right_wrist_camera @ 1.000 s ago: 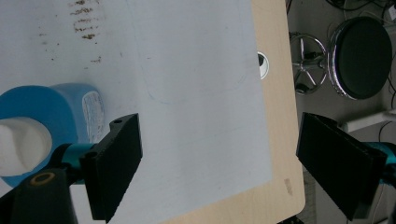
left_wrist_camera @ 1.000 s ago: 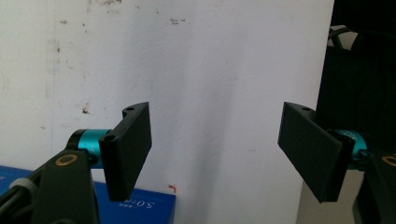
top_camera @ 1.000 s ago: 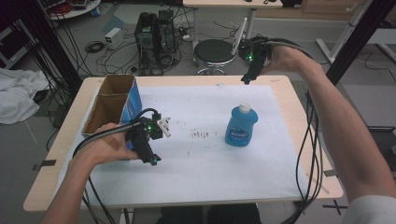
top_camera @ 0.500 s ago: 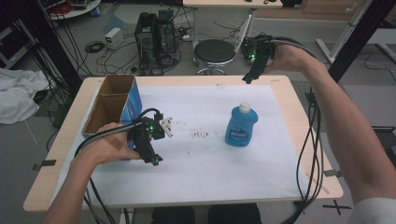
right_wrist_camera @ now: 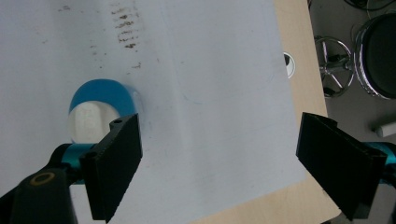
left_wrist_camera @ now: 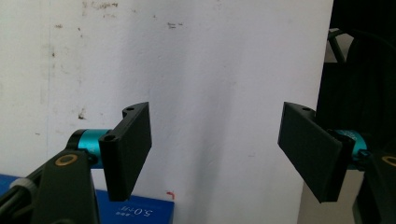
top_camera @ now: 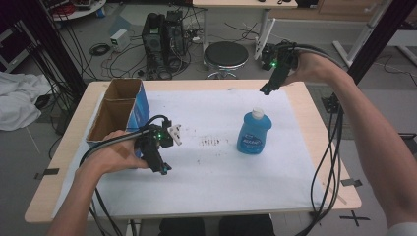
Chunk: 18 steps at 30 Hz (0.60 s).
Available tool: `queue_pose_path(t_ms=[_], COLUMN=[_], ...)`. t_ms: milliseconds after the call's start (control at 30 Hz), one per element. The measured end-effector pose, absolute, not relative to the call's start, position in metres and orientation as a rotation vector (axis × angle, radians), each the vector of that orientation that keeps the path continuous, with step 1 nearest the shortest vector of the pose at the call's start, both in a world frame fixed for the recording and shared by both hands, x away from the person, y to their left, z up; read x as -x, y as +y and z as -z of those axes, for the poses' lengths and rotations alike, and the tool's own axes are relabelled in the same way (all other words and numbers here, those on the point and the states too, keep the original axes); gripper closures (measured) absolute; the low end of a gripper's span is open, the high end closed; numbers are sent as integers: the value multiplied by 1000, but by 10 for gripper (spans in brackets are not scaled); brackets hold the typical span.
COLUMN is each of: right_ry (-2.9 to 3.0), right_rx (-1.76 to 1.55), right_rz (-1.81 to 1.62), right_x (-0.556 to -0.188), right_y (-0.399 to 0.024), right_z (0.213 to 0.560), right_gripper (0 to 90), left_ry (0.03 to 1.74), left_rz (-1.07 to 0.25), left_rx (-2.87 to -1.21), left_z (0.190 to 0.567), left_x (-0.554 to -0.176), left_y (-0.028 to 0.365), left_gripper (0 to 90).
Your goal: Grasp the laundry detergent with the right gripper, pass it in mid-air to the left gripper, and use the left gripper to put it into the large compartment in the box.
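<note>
A blue bottle [top_camera: 253,132] with a white cap stands upright on the white sheet [top_camera: 216,167], right of the middle. From above, in the right gripper view, the bottle [right_wrist_camera: 100,109] shows just behind the left jaw. My right gripper [top_camera: 265,90] hangs in the air over the table's far right edge, beyond the bottle and apart from it; its jaws [right_wrist_camera: 219,154] are open with nothing between them. My left gripper [top_camera: 162,169] rests low at the front left of the sheet. Its jaws [left_wrist_camera: 215,140] stand open over bare sheet.
An open cardboard box [top_camera: 120,110] with a blue side stands at the table's left, close behind the left hand; its blue edge [left_wrist_camera: 135,212] shows in the left gripper view. Dark smudges [top_camera: 210,142] mark the sheet's middle. A round stool [top_camera: 225,54] stands beyond the far edge.
The right gripper has drifted a little to the right above the far edge. The left gripper and the bottle have stayed put.
</note>
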State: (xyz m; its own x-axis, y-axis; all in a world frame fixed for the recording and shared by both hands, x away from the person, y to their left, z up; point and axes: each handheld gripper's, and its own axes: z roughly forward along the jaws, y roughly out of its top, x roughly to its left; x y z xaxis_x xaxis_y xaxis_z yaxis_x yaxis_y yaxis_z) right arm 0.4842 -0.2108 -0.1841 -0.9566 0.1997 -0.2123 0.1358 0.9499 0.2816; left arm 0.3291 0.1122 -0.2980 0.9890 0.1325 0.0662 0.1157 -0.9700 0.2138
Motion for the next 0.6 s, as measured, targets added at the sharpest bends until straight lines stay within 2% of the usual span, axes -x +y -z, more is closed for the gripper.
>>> queue_pose_path(t_ms=[333,600], right_ry=[2877,2896], right_rx=[-268,-292], right_rz=[-464,-568], right_x=[-464,-448], right_y=[-228,-241], right_z=[192,215], right_gripper=[137,136], left_ry=[168,153], left_rz=[-109,-107], left_rx=[-2932,-2939], left_z=[298,299], left_x=[-332,-333], left_y=[111,107], left_gripper=[260,260])
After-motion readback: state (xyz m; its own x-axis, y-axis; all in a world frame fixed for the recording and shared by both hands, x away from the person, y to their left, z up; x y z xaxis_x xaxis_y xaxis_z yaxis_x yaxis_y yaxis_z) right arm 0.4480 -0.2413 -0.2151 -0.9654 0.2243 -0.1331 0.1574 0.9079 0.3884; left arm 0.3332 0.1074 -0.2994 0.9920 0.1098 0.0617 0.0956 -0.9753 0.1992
